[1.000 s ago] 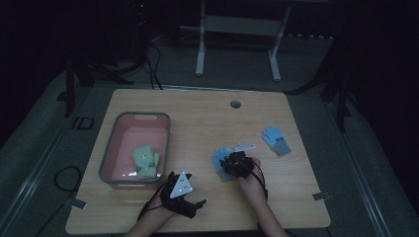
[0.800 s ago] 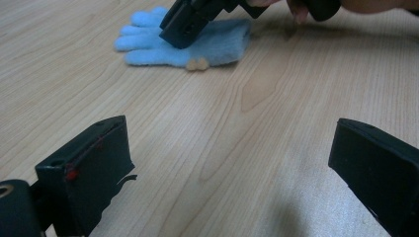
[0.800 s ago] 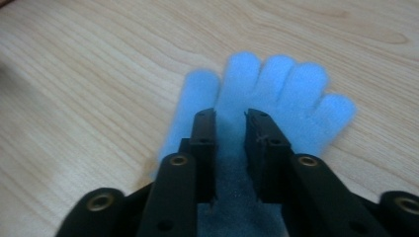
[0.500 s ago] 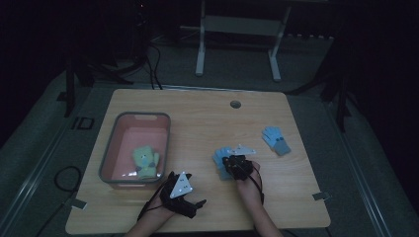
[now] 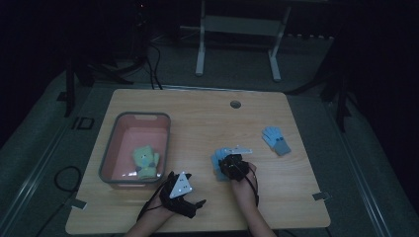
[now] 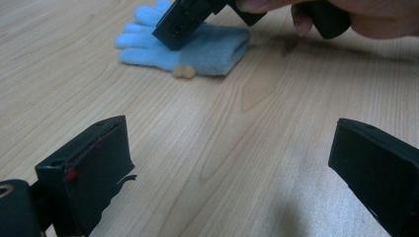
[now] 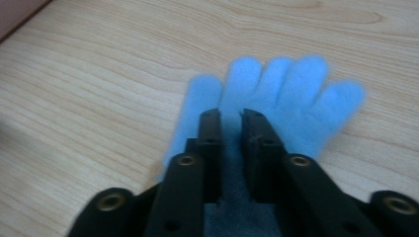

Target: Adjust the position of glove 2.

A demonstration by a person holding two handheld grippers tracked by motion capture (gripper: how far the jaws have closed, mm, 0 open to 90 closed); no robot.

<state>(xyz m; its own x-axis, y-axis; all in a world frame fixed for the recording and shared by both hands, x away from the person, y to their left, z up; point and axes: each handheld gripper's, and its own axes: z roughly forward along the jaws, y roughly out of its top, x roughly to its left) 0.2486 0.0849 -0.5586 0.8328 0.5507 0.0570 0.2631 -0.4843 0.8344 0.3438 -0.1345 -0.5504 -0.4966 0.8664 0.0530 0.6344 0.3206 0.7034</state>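
Observation:
A light blue glove point(image 7: 276, 89) lies flat on the wooden table, fingers spread away from my right gripper point(image 7: 231, 116). The right jaws stand over its cuff end with only a narrow gap. They have just been opening, and glove fabric shows in the gap, not pinched. In the high view this glove point(image 5: 217, 162) sits near the table's middle front under the right gripper point(image 5: 226, 161). My left gripper point(image 6: 227, 148) rests open on bare wood with nothing between its jaws, facing the glove point(image 6: 207, 47). It lies at the front edge point(image 5: 195, 203).
A second blue and grey glove point(image 5: 275, 139) lies to the right. A pink bin point(image 5: 118, 129) at the left holds a yellow-green glove point(image 5: 145, 162). A small round hole point(image 5: 235, 104) marks the table's far side.

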